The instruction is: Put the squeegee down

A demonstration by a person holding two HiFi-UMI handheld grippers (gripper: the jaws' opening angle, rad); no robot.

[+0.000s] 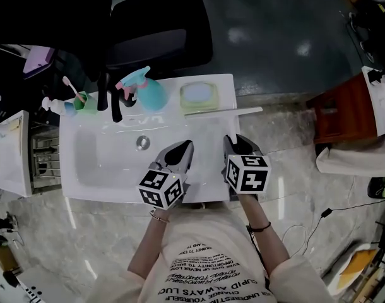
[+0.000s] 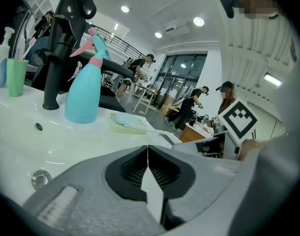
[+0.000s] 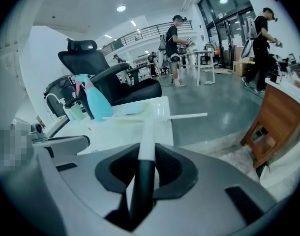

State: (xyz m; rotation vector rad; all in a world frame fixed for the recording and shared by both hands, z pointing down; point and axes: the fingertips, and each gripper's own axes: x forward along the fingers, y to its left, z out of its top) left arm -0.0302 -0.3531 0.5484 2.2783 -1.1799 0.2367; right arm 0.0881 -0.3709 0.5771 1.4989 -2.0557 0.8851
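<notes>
The squeegee has a long white blade (image 1: 223, 112) across the right end of the white sink counter (image 1: 208, 150), one end past the counter's right edge. Its handle (image 3: 148, 132), white then black, runs back into my right gripper (image 1: 238, 145), which is shut on it; the right gripper view shows the black grip pinched between the pads (image 3: 146, 154). Whether the blade touches the counter I cannot tell. My left gripper (image 1: 181, 153) hangs beside it over the basin's front right, jaws closed tip to tip (image 2: 148, 149) with nothing between them.
At the back of the counter stand a teal spray bottle (image 1: 151, 93), a black faucet (image 1: 113, 100), a green cup with a toothbrush (image 1: 85, 101) and a pale green dish (image 1: 199, 96). The basin drain (image 1: 142, 142) lies left. A wooden cabinet (image 1: 344, 115) stands right.
</notes>
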